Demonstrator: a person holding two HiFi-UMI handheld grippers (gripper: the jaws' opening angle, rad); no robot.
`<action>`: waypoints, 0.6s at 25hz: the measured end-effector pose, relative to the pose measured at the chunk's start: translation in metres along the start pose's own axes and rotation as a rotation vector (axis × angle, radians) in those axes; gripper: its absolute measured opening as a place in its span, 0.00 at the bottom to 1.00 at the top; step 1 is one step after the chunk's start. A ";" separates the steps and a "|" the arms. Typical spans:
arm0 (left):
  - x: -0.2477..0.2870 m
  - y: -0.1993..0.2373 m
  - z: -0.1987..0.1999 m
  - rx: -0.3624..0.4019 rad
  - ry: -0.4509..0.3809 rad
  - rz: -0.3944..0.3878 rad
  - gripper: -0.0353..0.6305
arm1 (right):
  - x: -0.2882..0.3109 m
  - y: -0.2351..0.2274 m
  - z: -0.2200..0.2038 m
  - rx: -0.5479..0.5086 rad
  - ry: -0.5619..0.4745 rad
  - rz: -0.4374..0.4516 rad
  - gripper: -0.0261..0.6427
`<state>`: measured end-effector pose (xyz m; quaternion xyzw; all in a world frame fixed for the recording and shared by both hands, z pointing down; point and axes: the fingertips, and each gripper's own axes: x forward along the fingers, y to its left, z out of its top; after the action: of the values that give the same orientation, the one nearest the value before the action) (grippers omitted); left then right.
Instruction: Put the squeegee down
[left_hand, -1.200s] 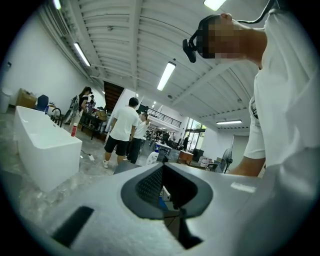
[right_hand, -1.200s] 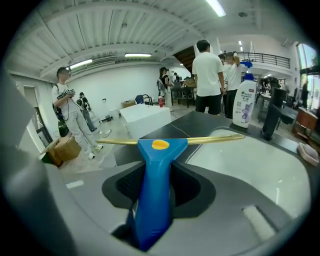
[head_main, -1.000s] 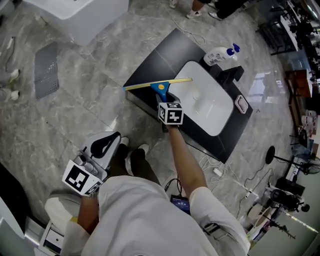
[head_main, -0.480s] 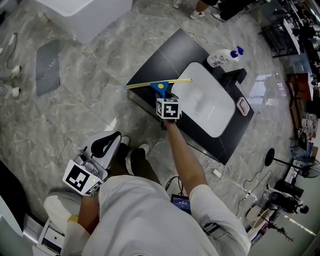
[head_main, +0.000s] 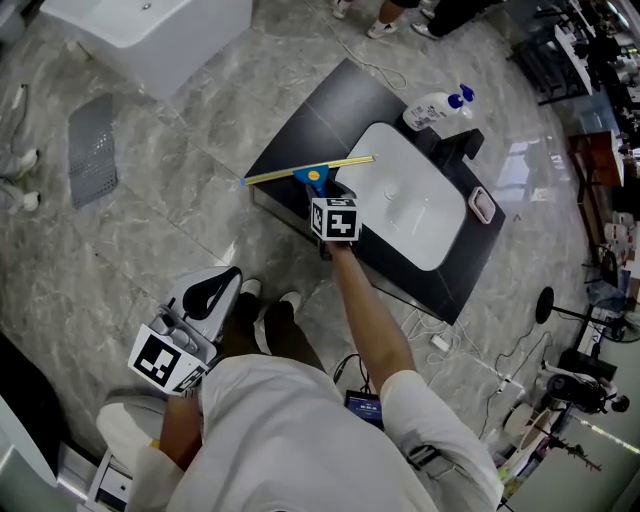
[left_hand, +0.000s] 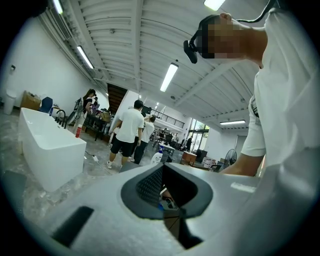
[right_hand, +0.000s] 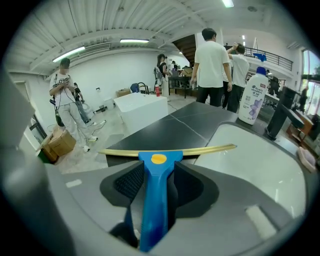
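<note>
The squeegee (head_main: 308, 171) has a yellow blade and a blue handle (right_hand: 155, 200). Its blade stretches across the near corner of the black counter (head_main: 300, 125), from the counter's edge to the rim of the white basin (head_main: 415, 205). My right gripper (head_main: 322, 195) points down at it with the handle running between its jaws. In the right gripper view my right gripper (right_hand: 156, 172) is opening, and dark gaps show on both sides of the handle. My left gripper (head_main: 215, 285) hangs low at my left side, far from the counter. The jaws of my left gripper (left_hand: 162, 167) are shut and empty.
A white bottle with a blue pump (head_main: 432, 108) and a black faucet (head_main: 458, 148) stand at the counter's far end. A small pink-rimmed object (head_main: 482, 206) lies right of the basin. A white tub (head_main: 150, 30) stands on the marble floor. People stand beyond the counter, and cables trail near my feet.
The right gripper and the squeegee stay at about the same spot on the counter's corner. The left gripper has not moved. Only the head view has shifted slightly.
</note>
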<state>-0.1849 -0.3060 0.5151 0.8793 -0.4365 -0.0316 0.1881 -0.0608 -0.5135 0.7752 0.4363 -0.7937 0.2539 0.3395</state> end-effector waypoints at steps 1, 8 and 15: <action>0.001 -0.001 0.001 0.002 -0.001 -0.004 0.04 | -0.003 0.000 0.002 0.001 -0.007 0.000 0.34; 0.018 -0.013 0.013 0.039 -0.016 -0.061 0.04 | -0.049 0.008 0.016 0.011 -0.113 0.029 0.34; 0.046 -0.040 0.027 0.083 -0.023 -0.151 0.04 | -0.150 0.014 0.039 0.001 -0.280 0.092 0.33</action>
<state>-0.1325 -0.3278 0.4810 0.9163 -0.3721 -0.0379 0.1435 -0.0270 -0.4556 0.6343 0.4307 -0.8524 0.2060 0.2133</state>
